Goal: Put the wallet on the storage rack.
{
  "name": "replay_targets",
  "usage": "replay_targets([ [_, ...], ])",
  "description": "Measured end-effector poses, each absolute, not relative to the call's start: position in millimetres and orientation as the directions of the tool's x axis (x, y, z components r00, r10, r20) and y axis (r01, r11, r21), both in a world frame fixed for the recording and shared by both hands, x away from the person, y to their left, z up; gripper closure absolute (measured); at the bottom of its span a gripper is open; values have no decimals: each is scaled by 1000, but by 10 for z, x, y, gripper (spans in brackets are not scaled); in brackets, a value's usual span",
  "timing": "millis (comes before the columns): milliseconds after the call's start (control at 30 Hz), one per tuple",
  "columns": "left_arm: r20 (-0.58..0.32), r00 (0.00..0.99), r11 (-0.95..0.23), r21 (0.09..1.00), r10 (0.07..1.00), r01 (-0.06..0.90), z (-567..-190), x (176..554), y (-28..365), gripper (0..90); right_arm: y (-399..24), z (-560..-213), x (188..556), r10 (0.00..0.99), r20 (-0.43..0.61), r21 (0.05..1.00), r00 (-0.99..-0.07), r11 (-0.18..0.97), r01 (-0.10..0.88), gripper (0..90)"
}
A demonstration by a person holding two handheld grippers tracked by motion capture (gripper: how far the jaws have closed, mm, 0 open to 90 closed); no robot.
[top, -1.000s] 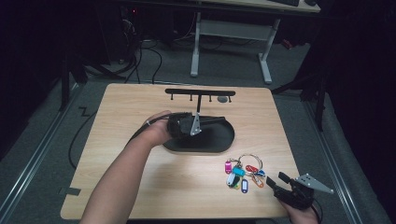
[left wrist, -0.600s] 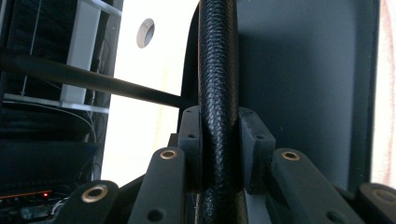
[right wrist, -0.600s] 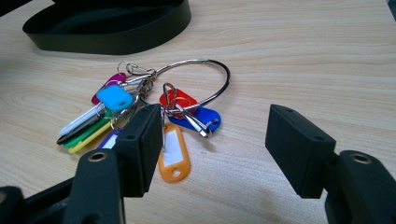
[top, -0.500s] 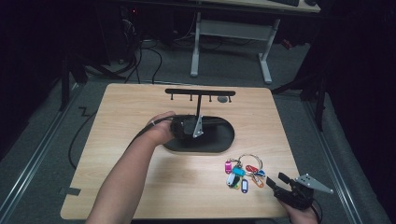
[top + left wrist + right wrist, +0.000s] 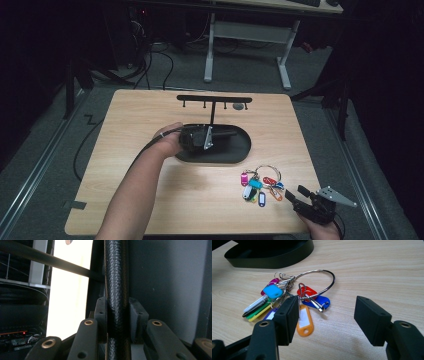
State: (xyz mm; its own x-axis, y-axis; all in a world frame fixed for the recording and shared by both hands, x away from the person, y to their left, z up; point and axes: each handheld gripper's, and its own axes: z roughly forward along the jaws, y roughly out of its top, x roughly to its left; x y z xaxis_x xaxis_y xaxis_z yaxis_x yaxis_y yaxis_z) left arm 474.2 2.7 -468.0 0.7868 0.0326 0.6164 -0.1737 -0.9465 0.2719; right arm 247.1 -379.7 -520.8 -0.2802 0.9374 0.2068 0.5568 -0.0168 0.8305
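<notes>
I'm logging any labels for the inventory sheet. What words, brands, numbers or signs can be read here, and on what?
None can be read.
Key tags on the key ring: their paper windows look blank or are too blurred to tell.
Black stand with its hook bar: no marking shows.
Left gripper and right gripper: no lettering shows.

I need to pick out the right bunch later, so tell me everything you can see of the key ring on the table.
The key ring is a large loop of thin bright metal wire lying flat on the light wooden table, near the front right, just ahead of the open right gripper, apart from its pads. Smaller split rings and clips hang from it, carrying plastic tags in magenta, turquoise, red, blue and orange, plus white, green and yellow ones fanned together. It lies just clear of the black oval base.
</notes>
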Motion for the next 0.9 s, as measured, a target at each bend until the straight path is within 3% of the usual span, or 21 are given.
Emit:
replay_targets([
  [900,523,850,-945,305,62,-119,-4827,4523,72,625,-3764,-5201,2475,937,198,832,-286,-6,555,369],
])
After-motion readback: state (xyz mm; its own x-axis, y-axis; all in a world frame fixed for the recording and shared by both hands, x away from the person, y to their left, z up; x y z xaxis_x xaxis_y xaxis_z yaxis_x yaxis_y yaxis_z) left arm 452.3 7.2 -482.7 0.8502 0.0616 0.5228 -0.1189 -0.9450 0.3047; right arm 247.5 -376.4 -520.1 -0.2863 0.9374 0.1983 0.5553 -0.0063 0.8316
